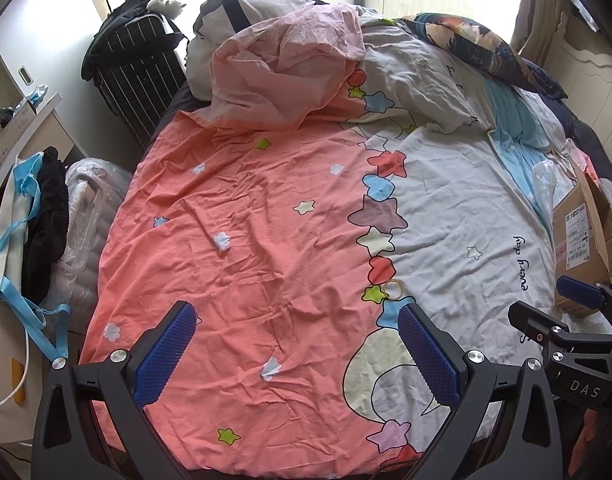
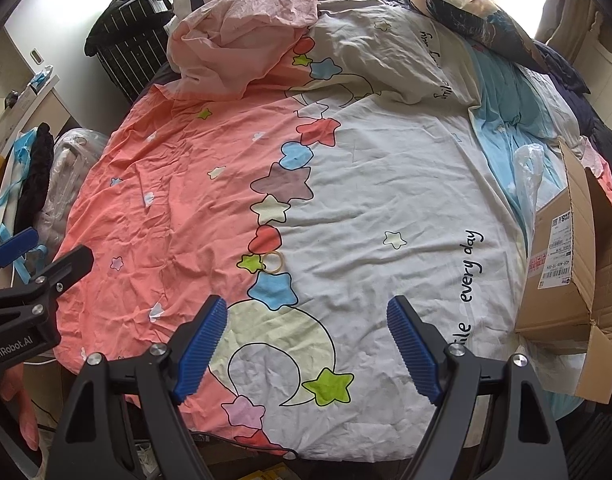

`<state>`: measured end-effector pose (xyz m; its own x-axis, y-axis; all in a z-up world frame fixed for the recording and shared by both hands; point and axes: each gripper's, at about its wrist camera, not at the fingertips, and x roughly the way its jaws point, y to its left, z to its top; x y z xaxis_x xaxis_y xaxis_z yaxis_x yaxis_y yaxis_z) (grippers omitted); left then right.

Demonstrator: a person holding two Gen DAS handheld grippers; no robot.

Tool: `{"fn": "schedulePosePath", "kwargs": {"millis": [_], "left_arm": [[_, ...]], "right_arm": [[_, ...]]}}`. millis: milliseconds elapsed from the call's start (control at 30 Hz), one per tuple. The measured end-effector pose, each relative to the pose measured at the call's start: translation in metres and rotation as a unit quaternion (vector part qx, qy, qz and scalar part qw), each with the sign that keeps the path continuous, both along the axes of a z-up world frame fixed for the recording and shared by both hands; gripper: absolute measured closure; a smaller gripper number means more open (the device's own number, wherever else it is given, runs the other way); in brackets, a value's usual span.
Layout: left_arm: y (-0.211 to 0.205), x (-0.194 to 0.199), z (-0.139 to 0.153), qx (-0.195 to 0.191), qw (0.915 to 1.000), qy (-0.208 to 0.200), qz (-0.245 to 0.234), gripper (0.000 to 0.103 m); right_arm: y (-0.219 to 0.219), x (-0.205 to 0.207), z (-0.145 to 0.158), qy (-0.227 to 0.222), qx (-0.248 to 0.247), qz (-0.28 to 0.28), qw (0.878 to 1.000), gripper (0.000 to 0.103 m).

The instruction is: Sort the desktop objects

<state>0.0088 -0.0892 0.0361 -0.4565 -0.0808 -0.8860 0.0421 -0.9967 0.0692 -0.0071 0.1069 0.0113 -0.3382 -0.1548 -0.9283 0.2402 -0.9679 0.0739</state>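
Bright daylight, perhaps overexposed windows, fisheye-bent edges.

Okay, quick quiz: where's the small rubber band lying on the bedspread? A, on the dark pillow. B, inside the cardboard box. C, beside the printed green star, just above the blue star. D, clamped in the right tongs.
C: the rubber band lies flat on the bedspread next to the green star, above the blue star; both tongs are open and empty.
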Motion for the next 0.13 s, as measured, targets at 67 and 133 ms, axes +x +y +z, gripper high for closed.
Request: {"fn": "schedulePosePath", "kwargs": {"millis": [67, 133], "left_arm": [[0.0009, 0.0021, 0.0011, 0.002, 1.0000, 0.004, -0.002, 0.000], [0.0031, 0.0035, 0.0021, 0.002, 1.0000, 0.005, -0.007, 0.000]], "right_arm": [[0.0011, 0.0012, 0.0003, 0.000, 0.000, -0.001, 1.000, 0.023], [0.0027, 0.0018, 0.0006, 0.000, 0.000, -0.002, 1.000, 0.023]]}}
